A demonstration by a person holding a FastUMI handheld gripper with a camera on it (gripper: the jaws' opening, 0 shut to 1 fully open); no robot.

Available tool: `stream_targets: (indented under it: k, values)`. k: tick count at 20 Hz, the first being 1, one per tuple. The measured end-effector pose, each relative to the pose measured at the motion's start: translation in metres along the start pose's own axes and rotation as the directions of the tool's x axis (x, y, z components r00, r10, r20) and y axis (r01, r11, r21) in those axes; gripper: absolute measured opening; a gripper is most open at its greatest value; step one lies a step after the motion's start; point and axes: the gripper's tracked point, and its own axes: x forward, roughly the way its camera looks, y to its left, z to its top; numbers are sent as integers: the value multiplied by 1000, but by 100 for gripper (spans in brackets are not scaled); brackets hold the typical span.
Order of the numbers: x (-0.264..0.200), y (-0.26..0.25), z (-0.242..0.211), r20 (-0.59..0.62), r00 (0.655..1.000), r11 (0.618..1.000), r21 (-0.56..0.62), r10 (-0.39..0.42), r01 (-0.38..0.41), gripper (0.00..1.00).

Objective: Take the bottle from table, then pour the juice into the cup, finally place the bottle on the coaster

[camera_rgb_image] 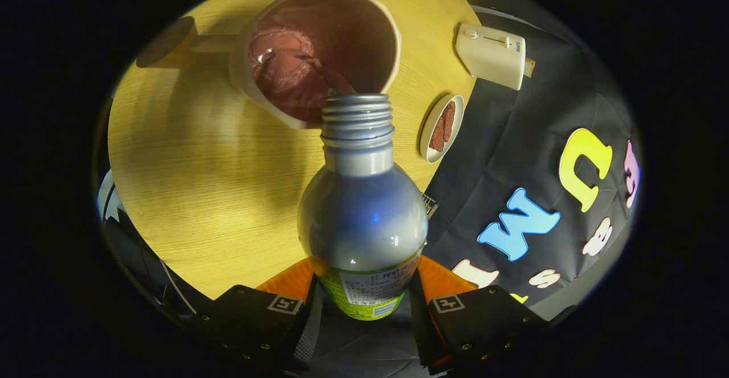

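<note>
While the gripper [364, 287] has both fingers pressed against the bottle [362, 218], the bottle's open neck leans over the cup [319, 53], where dark juice [285, 65] pools.

Recording booth dressed as a kitchen, wooden table [188, 196], toaster [492, 54], plate of toast [433, 124], black cloth wall [512, 156]
</note>
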Motion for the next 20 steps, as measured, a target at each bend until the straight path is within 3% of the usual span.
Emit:
stream_targets:
  k: [20]
  values:
    - [-6,-7,-7,-41,999,997,-73,13,-16,68]
